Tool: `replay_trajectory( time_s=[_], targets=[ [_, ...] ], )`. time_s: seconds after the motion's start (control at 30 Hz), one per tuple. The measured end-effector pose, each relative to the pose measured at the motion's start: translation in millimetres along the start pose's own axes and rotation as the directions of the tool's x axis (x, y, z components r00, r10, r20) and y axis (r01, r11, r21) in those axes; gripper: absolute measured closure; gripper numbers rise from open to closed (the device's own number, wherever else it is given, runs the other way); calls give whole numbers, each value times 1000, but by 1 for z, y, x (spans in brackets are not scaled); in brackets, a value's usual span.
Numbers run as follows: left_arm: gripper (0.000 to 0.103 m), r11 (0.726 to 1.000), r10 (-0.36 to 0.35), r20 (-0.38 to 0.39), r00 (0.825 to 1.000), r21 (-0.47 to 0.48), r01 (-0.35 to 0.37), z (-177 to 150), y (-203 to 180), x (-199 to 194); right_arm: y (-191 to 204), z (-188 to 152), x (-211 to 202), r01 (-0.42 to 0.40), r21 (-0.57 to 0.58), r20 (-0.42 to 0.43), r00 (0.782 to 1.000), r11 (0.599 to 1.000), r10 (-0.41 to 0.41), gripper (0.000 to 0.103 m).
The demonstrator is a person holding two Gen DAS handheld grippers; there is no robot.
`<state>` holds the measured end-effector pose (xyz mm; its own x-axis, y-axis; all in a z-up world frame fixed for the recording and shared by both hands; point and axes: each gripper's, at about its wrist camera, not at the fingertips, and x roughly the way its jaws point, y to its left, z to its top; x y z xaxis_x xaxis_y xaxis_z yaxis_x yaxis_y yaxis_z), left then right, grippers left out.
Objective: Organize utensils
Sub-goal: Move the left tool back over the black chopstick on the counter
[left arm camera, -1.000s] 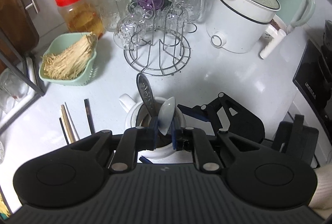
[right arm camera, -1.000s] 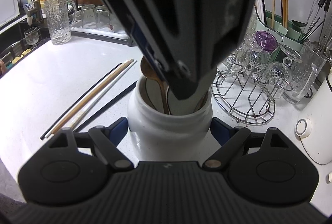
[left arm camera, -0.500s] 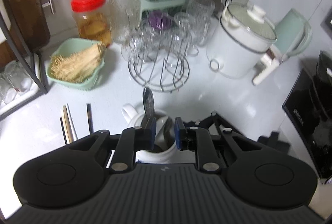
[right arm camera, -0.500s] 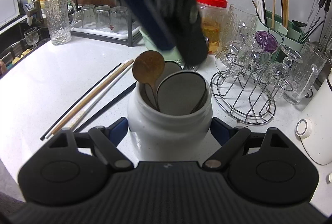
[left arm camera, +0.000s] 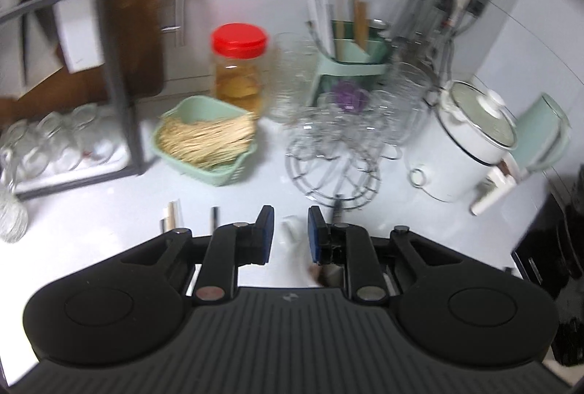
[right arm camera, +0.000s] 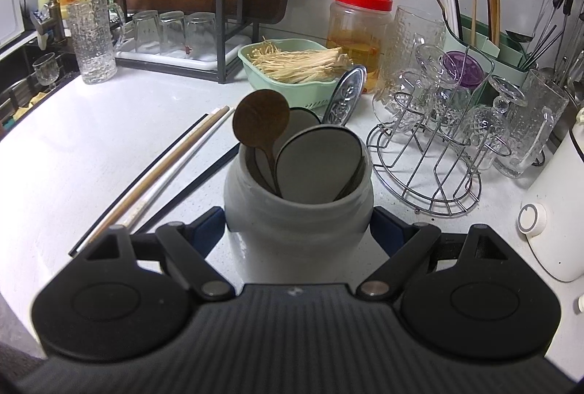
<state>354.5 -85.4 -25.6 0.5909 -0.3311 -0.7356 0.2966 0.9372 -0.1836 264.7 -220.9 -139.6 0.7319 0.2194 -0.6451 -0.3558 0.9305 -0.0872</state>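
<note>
My right gripper is shut on a white ceramic jar, its pads pressing both sides. In the jar stand a wooden spoon, white spoons and a metal spoon handle. Several chopsticks lie on the counter left of the jar. My left gripper hangs above the counter, open by a narrow gap with nothing between its pads. Far below that gap only the jar's handle shows. The chopstick ends appear left of it. The left wrist view is blurred.
Behind the jar sit a green basket of enoki mushrooms and a red-lidded jar. A wire rack of glasses stands to the right. A green utensil holder and a white cooker are beyond it. A shelf of tumblers stands far left.
My left gripper let go of the white spoon into the jar, opened a little, then rose and pulled back from the jar. The right gripper and jar stayed still.
</note>
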Motion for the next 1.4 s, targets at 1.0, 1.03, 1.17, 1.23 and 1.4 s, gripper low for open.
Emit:
replay_trajectory(
  time_s=[1.0,1.03,1.17,1.23,1.4],
  targets=[
    [58,985,23,-98,995,-170,-39,-58,104,83,-2,4,5,87,81,-27,996,993,-85,15],
    [58,985,20,-105,994,-167,-37,-57,103,88,-2,4,5,89,81,-26,996,993,-87,15],
    [60,988,9,-111,994,-153,-26,-55,99,104,-1,4,5,95,92,-26,995,991,-93,15],
    [60,989,14,-128,992,-146,-33,-54,96,116,-1,4,4,105,112,-30,994,988,-102,15],
    [60,991,45,-135,990,-116,-61,-53,89,141,-2,1,1,107,115,-32,994,988,-104,15]
  ],
)
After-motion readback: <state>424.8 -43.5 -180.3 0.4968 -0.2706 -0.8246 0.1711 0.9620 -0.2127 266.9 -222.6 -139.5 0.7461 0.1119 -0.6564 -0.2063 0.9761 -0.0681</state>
